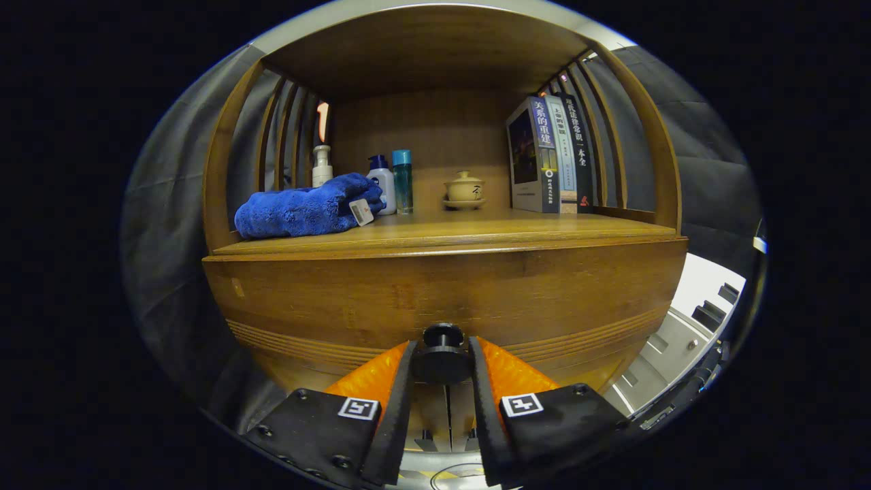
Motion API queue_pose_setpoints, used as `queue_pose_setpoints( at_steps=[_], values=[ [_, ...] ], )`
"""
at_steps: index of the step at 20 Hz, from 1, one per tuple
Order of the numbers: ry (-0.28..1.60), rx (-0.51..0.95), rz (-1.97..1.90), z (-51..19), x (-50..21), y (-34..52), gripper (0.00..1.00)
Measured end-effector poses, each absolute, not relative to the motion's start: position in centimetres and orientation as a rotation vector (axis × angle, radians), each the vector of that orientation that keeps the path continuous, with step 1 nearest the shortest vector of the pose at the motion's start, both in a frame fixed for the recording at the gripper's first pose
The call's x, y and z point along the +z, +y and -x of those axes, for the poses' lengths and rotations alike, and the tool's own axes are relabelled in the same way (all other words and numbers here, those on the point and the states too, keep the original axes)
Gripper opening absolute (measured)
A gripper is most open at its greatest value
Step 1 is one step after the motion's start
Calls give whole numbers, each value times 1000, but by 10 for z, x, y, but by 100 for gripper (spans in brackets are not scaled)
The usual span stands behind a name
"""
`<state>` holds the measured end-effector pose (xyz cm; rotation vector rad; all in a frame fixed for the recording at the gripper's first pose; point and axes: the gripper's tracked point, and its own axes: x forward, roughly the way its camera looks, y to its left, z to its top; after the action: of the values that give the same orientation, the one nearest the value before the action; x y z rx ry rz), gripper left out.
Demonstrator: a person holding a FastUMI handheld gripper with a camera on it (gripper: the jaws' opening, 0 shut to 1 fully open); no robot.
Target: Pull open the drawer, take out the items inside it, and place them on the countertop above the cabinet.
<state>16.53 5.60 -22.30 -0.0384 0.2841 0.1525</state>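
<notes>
Two fingers of your tongs [442, 364] sit narrow around the black knob [442, 355] of the drawer [442, 299], one rubber pad on each side of it, and both appear to press on its disc. That is the sensible hold: the knob is the one part of the wooden front that sticks out, so closing on it gives you something to pull against.

Your tongs meet the front squarely, which suits a straight pull toward you; a skewed pull could bind the drawer in its frame or let the pads slide off the round knob. I judge the drawer still closed, since its front lies flush under the edge above and nothing of its inside shows. Whatever it holds is hidden just beyond the fingers, so I cannot tell you what the items are.

Above and beyond the tongs lies the counter [476, 231] where they must go. It already carries a folded blue towel [306, 211] up to the left, three bottles [384, 180] behind that, a small lidded cup [464, 188] on a saucer near the middle, and upright books [548, 156] to the right. Bare wood straight above the knob looks to be the likeliest landing spot.
</notes>
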Motion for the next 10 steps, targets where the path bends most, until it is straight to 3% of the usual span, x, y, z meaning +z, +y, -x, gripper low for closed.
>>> queue_pose_setpoints(
  at_steps=[5, 10],
  values=[
    [292, 126, 43, -162, -226, 52, 35],
    [294, 126, 20, -149, -224, 51, 35]
  ],
)
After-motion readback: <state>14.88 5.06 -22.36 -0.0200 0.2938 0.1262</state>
